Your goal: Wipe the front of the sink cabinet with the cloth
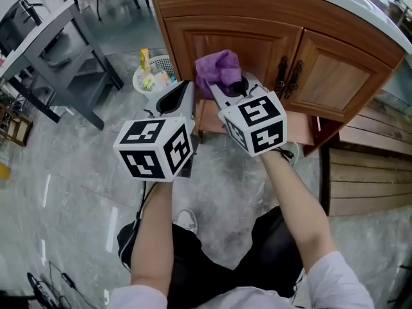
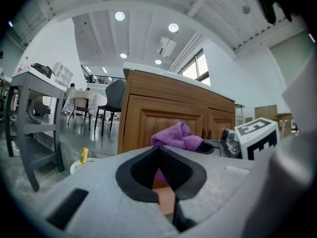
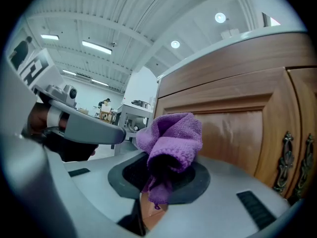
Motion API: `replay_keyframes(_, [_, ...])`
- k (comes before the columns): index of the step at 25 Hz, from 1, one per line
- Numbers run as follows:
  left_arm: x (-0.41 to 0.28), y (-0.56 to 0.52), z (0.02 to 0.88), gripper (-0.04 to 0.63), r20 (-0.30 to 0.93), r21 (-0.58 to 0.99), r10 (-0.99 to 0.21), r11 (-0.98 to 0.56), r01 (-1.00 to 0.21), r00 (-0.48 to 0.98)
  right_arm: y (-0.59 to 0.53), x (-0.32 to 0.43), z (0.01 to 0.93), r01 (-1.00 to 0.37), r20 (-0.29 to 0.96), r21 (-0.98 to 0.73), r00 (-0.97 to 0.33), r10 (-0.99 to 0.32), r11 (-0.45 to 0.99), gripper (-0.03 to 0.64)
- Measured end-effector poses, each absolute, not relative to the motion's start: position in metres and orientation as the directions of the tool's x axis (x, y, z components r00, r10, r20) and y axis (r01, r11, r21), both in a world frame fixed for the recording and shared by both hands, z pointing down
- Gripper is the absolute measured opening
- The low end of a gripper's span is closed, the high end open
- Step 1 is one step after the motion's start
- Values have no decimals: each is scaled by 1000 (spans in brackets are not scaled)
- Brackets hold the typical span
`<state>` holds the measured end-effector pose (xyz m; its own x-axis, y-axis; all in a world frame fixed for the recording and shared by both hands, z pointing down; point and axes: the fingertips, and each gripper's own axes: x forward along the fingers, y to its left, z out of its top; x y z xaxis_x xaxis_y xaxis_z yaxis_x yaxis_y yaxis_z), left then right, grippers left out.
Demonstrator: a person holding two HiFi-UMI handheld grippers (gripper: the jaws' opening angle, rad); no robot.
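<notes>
Your right hand-held gripper is pinching the purple cloth, and a big soft bunch of it sticks out past the tips. The cloth is up in front of the left door of the wooden sink cabinet. I cannot tell if it is touching the wood yet. Your left hand-held gripper is pressed together with nothing in it. It hangs just beside the right one, a little lower.

I think you are at the start of the wiping, or in the middle of the left door.

To do it well, push the soft bunch flat on the wood, so the cloth rubs and the hard tips do not scratch. Hold the pinch tight so the cloth does not slip out. Go side to side in long, slow rows, from the top of the door down. Wipe into the grooves round the middle panel too.

When you move to the right door, go gently round the 2 dark handles, because the cloth could catch on them. Move the left hand-held gripper out of the way.
</notes>
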<state>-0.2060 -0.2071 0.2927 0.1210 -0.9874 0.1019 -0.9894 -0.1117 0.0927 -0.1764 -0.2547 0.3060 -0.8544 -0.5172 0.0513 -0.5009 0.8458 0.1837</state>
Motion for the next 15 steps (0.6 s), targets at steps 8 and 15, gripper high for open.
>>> replay_keyframes(8, [-171, -219, 295, 6, 110, 79, -976, -179, -981, 187, -266, -125, 310, -575, 46, 143, -809, -586, 805, 72])
replay_keyframes(15, [-140, -234, 300, 6, 115, 80, -964, -233, -969, 241, -266, -82, 308, -613, 38, 110, -784, -619, 783, 72])
